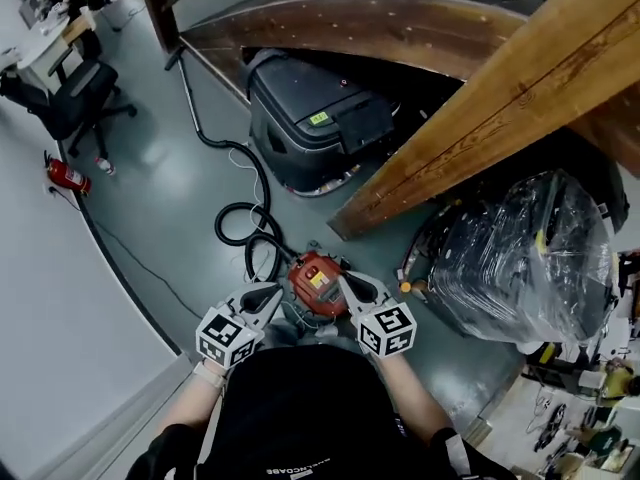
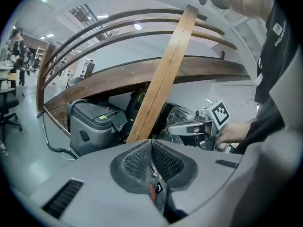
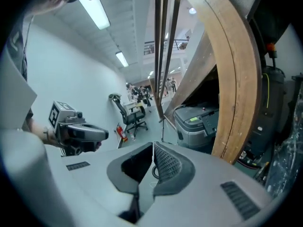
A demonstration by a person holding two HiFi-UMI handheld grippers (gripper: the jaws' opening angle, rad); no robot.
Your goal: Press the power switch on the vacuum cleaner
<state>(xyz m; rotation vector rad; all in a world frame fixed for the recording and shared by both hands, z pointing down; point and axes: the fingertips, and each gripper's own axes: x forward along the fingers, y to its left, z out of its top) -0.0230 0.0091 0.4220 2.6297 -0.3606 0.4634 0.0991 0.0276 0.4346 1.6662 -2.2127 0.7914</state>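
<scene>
A small red canister vacuum cleaner (image 1: 317, 283) with a yellow label on top sits on the grey floor just ahead of me in the head view. Its black hose (image 1: 243, 226) coils off to the left. My left gripper (image 1: 272, 291) hangs at the vacuum's left side and my right gripper (image 1: 346, 284) at its right side, both just above it. Each one's jaws are pressed together with nothing between them, as the left gripper (image 2: 151, 148) and the right gripper (image 3: 153, 150) show in their own views. No switch can be made out.
A large grey machine (image 1: 315, 118) stands under curved wooden beams (image 1: 500, 108). A plastic-wrapped bundle (image 1: 525, 258) lies to the right. A fire extinguisher (image 1: 68, 176) and an office chair (image 1: 75, 98) stand along the white wall at left.
</scene>
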